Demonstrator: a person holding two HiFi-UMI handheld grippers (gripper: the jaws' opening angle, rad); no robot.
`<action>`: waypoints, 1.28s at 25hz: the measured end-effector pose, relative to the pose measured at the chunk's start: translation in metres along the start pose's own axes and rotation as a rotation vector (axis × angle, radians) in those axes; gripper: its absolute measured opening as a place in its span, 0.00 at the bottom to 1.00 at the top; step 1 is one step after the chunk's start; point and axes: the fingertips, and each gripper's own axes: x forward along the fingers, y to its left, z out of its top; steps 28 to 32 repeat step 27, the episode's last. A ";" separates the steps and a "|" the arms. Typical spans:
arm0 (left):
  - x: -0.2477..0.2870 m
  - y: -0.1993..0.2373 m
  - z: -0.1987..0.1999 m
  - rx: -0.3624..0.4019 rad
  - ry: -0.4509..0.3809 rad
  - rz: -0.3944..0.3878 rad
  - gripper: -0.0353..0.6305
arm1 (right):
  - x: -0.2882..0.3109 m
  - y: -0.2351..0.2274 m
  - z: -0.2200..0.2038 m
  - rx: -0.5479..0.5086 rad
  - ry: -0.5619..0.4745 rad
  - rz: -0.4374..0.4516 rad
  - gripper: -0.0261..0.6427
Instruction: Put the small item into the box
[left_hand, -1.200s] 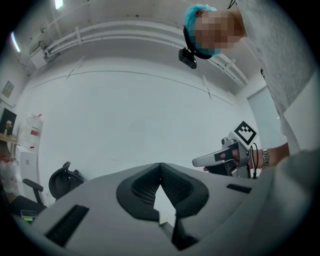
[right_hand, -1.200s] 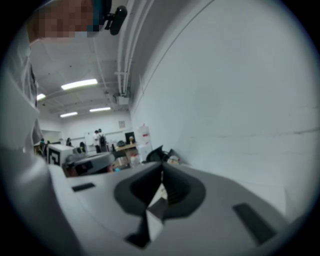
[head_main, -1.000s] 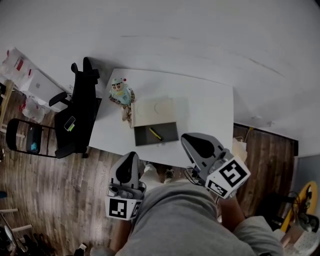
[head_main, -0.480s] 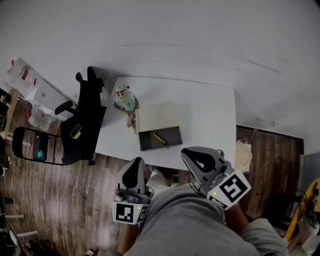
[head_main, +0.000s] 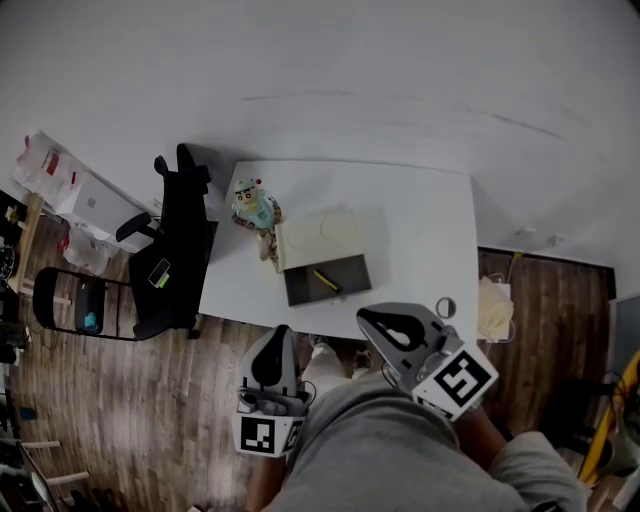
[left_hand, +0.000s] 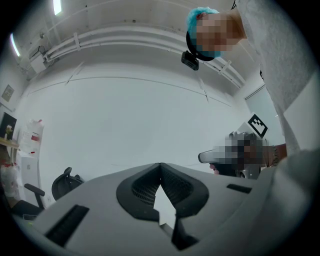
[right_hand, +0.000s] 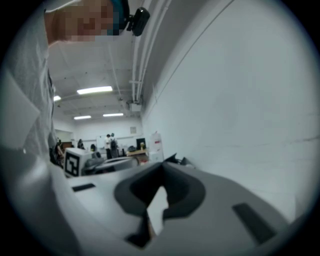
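Farther from us than a second ago, since we have backed off from the desk (head_main: 420, 240), the slim yellow pen-like item (head_main: 323, 280) lies inside the dark open compartment of the box (head_main: 347, 270), with a toy figure (head_main: 252, 205) just beside the box and a black office chair (head_main: 180, 240) at the desk's left edge. We judge the item light, stiff and apt to roll, best pinched across the middle of its shaft should it need shifting. Left tongs (head_main: 277, 340) and right tongs (head_main: 368, 320) are both closed together on nothing, drawn in near our body, well apart from the box.
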 end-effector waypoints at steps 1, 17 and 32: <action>-0.001 0.000 0.000 0.000 0.001 0.002 0.10 | 0.000 0.000 -0.001 -0.002 0.004 0.004 0.09; -0.012 0.001 -0.005 -0.004 0.007 0.013 0.10 | 0.004 0.007 -0.008 -0.023 0.033 0.032 0.09; -0.009 0.005 -0.006 0.009 0.011 0.012 0.10 | 0.006 0.001 -0.013 -0.021 0.041 0.023 0.09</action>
